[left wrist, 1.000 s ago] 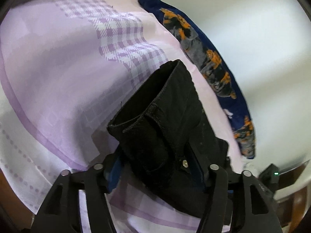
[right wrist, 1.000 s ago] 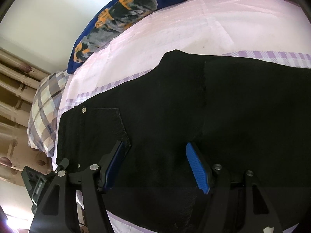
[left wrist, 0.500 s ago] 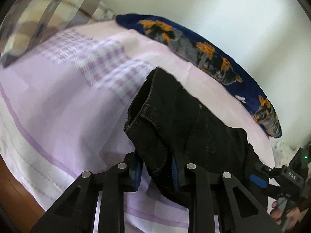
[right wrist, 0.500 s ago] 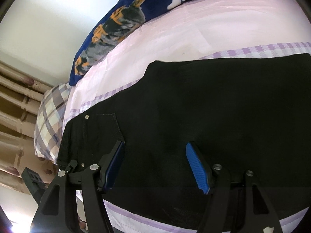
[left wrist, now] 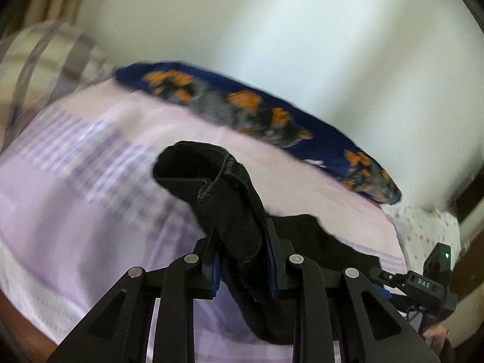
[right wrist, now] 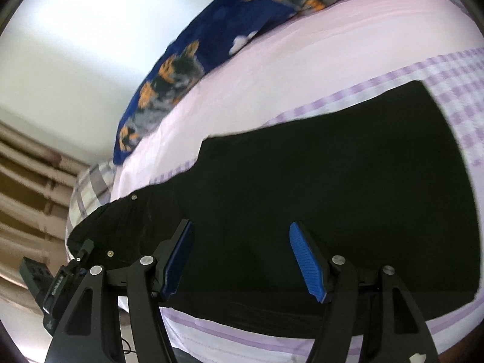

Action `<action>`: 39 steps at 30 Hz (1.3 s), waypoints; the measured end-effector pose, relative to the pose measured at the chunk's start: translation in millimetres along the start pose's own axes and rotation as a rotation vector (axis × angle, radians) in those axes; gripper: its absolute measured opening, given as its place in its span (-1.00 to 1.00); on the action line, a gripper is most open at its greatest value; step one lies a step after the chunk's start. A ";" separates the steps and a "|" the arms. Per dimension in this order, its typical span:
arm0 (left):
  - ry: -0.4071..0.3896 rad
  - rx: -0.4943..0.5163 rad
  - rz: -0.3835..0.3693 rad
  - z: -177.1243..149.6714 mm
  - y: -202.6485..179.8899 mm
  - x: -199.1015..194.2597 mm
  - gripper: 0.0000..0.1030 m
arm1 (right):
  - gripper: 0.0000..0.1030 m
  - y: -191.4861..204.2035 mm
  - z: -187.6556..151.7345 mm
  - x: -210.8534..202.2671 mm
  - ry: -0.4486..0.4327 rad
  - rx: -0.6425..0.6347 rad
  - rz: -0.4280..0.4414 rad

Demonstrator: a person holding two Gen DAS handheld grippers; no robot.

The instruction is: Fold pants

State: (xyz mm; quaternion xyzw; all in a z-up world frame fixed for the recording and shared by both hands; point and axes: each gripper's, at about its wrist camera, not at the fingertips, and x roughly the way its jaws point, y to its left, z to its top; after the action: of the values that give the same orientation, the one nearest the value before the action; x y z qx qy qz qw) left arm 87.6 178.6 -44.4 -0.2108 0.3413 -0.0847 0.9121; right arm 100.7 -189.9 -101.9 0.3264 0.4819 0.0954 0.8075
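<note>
The black pants lay spread along the bed, on its lilac checked sheet, with one end gathered and lifted off the sheet in the left claw. That raised end stood up between the blue pads as a thick, rolled bunch showing a stitched hem or band, and it kept its shape above the grip instead of drooping at once. From this the cloth looked fairly heavy and firm, like denim or twill: soft enough to fold, stiff enough to hold a crease, and not slippery. The left claw was clamped narrow on that bunch, both pads pressing the fabric.

The right claw hovered low over the flat middle stretch of the pants, its jaws spread wide and holding nothing; whether the tips touched the cloth could not be told. A sound hold would likely be at seams, hem or waistband, where layers are thick, because a pinch on a single flat layer might slip or drag a wrinkle.

Beyond the pants, a navy blanket with orange patches lay along the wall, and a plaid pillow sat at the bed's end.
</note>
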 end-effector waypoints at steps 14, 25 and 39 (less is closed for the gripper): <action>0.079 0.303 -0.126 -5.8 -145.0 43.1 -0.54 | 0.24 -58.3 14.6 -62.8 -0.134 0.055 0.006; 0.286 0.465 -0.227 -64.8 -220.8 94.9 -0.54 | 0.24 -99.7 16.3 -70.2 -0.134 0.067 0.031; 0.420 0.584 -0.190 -120.7 -252.0 127.7 -0.33 | 0.25 -117.0 22.2 -82.9 -0.117 -0.005 0.022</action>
State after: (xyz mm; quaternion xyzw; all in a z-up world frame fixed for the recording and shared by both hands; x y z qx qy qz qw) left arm 101.5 -124.9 -89.7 0.0498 0.4614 -0.3041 0.8320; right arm 57.7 -328.3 -107.8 0.3346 0.4299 0.0864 0.8341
